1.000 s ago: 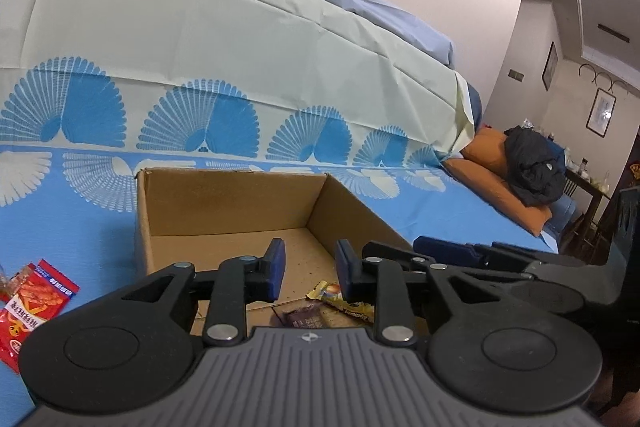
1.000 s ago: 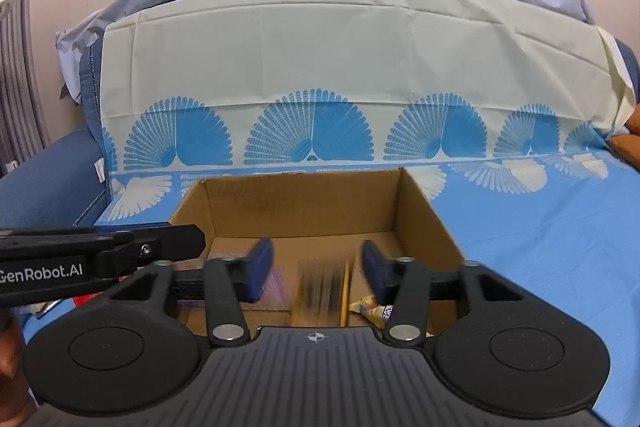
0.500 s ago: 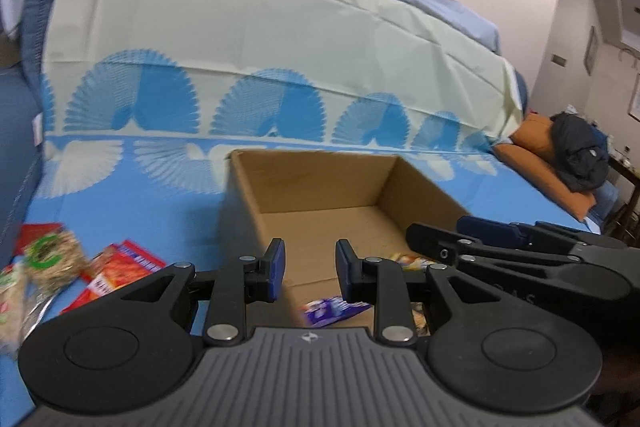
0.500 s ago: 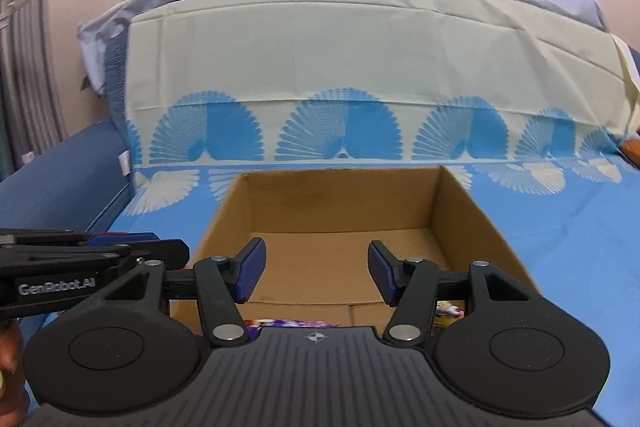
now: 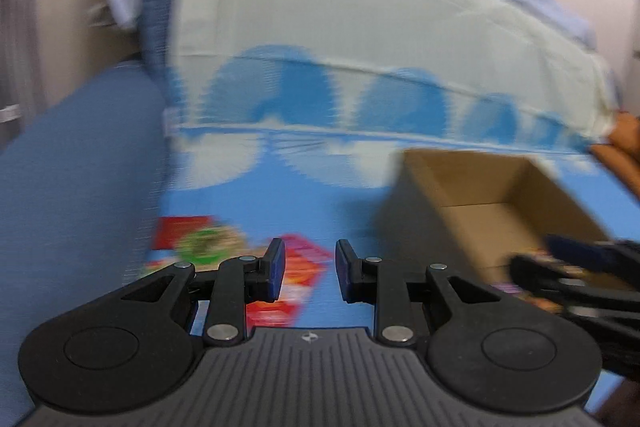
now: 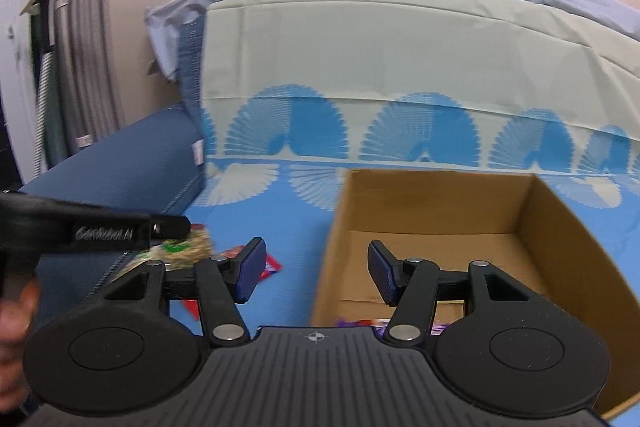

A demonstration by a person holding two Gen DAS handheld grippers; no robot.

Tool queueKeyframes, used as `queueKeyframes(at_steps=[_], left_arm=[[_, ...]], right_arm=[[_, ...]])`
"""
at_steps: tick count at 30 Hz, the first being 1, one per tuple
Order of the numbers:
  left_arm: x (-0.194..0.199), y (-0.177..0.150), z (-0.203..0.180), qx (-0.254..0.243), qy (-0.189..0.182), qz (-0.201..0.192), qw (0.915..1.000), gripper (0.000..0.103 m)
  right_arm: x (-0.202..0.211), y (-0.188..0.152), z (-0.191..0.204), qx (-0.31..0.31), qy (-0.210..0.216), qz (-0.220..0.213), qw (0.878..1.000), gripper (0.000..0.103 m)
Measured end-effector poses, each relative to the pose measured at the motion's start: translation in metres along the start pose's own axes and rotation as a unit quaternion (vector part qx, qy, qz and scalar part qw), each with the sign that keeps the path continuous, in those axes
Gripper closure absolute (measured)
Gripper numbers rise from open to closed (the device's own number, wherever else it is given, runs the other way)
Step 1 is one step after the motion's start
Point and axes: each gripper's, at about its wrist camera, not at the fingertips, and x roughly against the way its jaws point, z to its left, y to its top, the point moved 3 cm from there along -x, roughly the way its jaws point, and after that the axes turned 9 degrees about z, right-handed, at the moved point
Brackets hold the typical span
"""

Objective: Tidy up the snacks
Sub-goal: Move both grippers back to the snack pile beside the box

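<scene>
An open cardboard box sits on the blue bed sheet; it also shows in the left wrist view. A purple snack pack lies at its near end. Loose snacks lie left of the box: a red packet and a green-labelled bag, the bag also in the right wrist view. My left gripper is open and empty above the red packet. My right gripper is open and empty over the box's left wall. The left wrist view is blurred.
A pale sheet with blue fan prints drapes the backrest behind the box. A dark blue armrest lies at the left. An orange cushion sits at the far right.
Both grippers have swung left, away from the box and toward the loose snacks. The right gripper has opened wider after a snack dropped into the box.
</scene>
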Motion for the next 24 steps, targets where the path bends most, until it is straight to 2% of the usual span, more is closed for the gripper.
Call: queueKeyframes(at_steps=[4, 8, 10, 13, 16, 17, 20, 21, 24], left_arm=[[-0.022, -0.013, 0.038, 0.047, 0.074, 0.023, 0.9959, 0.073], [-0.047, -0.030, 0.057, 0.054, 0.142, 0.052, 0.9871, 0.056], [-0.057, -0.034, 0.058, 0.031, 0.165, 0.061, 0.9840, 0.055], [-0.073, -0.041, 0.048, -0.028, 0.196, 0.071, 0.9775, 0.051], [-0.090, -0.051, 0.049, -0.054, 0.218, 0.089, 0.9705, 0.051], [-0.095, -0.054, 0.051, -0.055, 0.221, 0.096, 0.9689, 0.052], [-0.102, -0.055, 0.058, -0.045, 0.237, 0.103, 0.9649, 0.066], [-0.102, -0.055, 0.061, -0.039, 0.239, 0.103, 0.9648, 0.072], [-0.101, -0.055, 0.064, -0.033, 0.240, 0.101, 0.9650, 0.079]], right_arm=[[-0.011, -0.001, 0.025, 0.009, 0.025, 0.010, 1.000, 0.044], [-0.025, -0.003, 0.047, 0.015, 0.046, 0.022, 0.999, 0.044], [-0.032, -0.004, 0.056, 0.018, 0.053, 0.026, 0.998, 0.044], [-0.041, -0.002, 0.065, 0.020, 0.060, 0.030, 0.998, 0.044], [-0.049, 0.000, 0.066, 0.015, 0.062, 0.033, 0.997, 0.044], [-0.053, 0.001, 0.066, 0.011, 0.062, 0.035, 0.997, 0.044], [-0.061, 0.002, 0.062, -0.004, 0.061, 0.043, 0.997, 0.044], [-0.063, 0.003, 0.061, -0.009, 0.062, 0.045, 0.997, 0.044], [-0.068, 0.002, 0.060, -0.016, 0.062, 0.049, 0.997, 0.044]])
